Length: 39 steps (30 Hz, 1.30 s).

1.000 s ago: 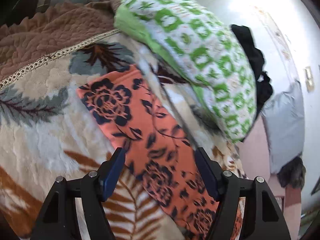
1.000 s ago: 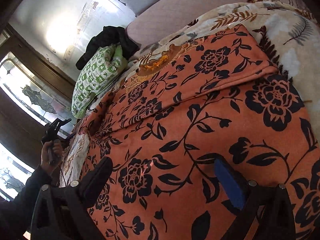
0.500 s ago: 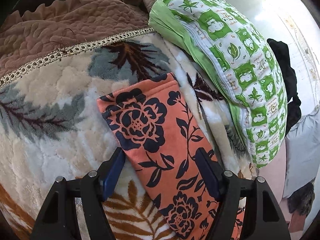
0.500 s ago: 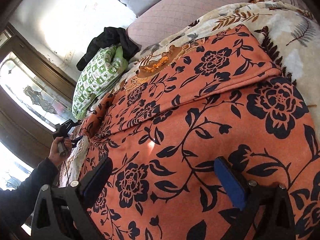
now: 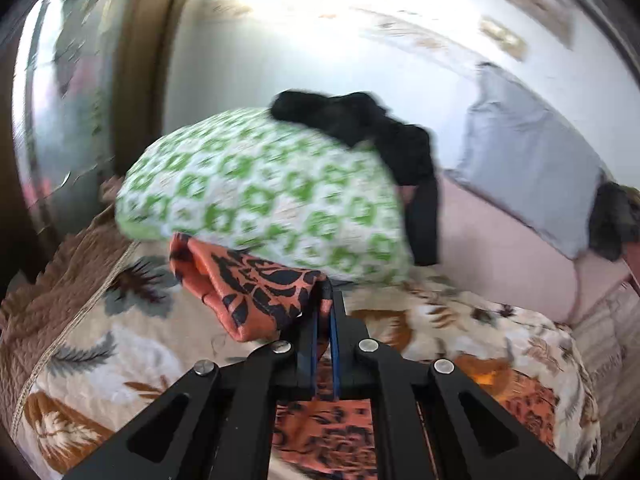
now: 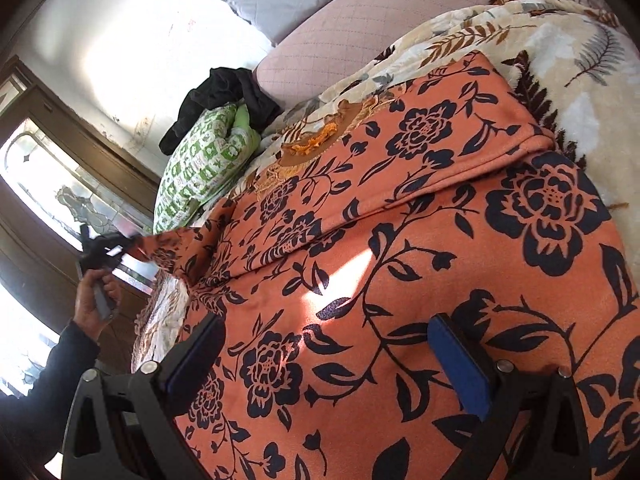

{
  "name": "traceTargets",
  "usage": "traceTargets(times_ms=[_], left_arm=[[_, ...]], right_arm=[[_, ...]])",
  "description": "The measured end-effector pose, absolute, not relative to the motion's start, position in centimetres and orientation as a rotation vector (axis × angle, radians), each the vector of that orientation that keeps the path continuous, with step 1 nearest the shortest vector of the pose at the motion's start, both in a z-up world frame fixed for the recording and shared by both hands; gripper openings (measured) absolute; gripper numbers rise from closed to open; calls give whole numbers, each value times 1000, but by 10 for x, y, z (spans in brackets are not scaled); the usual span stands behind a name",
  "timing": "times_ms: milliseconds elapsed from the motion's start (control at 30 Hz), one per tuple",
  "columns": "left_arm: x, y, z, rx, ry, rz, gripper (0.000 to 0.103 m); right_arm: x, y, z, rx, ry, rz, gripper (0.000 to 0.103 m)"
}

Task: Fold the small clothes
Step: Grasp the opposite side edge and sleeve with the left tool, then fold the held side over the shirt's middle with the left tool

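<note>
An orange garment with a dark flower print [image 6: 400, 240] lies spread on the bed, one flap folded over its far half. My left gripper [image 5: 326, 292] is shut on its narrow end [image 5: 256, 292], which hangs bunched above the blanket. The right wrist view shows that same gripper [image 6: 104, 248] far left, in a person's hand [image 6: 94, 300], with the cloth stretched up to it. My right gripper [image 6: 328, 360] stands open just over the near part of the garment, with nothing pinched between its blue pads [image 6: 460, 364].
A cream leaf-print blanket [image 5: 120, 340] covers the bed, with a brown quilt [image 5: 60, 272] at the left edge. A green-and-white pillow [image 5: 260, 192] with black clothing [image 5: 380, 136] on it lies behind. A grey pillow [image 5: 520, 152] leans on the pink padded back [image 6: 360, 32].
My left gripper has shut on the narrow end of the orange garment, lifted it off the blanket and rolled. The right gripper has stayed in place, open.
</note>
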State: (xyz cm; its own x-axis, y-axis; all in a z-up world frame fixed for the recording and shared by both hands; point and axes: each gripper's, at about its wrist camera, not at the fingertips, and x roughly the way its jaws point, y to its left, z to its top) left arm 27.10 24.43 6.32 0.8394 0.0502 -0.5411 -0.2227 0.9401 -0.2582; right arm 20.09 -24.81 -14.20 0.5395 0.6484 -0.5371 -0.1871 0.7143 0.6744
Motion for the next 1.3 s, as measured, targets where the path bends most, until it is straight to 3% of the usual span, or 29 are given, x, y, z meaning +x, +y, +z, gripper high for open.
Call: traceTargets(times_ms=[133, 233, 267, 300, 333, 467, 767, 933, 1167, 1267, 1300], left_arm=[[269, 117, 96, -214, 523, -119, 5], [277, 29, 79, -169, 606, -308, 8], [282, 1, 63, -128, 658, -341, 33], [281, -22, 46, -86, 735, -383, 75], [286, -41, 23, -43, 819, -408, 87], [275, -28, -36, 36, 932, -300, 89], [243, 129, -74, -138, 956, 12, 89], [238, 165, -108, -197, 976, 55, 89], [235, 169, -134, -199, 956, 41, 89], [234, 170, -133, -202, 957, 36, 90], [236, 171, -134, -207, 957, 32, 92]], right_arm=[[197, -261, -142, 651, 852, 518, 102], [195, -270, -143, 696, 840, 509, 102], [195, -274, -143, 714, 836, 508, 102], [194, -277, -143, 732, 831, 507, 102], [194, -280, -143, 749, 825, 505, 102], [190, -294, -139, 786, 802, 491, 102], [196, -318, -102, 836, 730, 487, 103], [268, -305, -73, 705, 782, 448, 103], [379, -279, -96, 357, 997, 226, 101], [398, -266, -107, 246, 1049, 192, 78], [401, -263, -112, 216, 1071, 191, 65]])
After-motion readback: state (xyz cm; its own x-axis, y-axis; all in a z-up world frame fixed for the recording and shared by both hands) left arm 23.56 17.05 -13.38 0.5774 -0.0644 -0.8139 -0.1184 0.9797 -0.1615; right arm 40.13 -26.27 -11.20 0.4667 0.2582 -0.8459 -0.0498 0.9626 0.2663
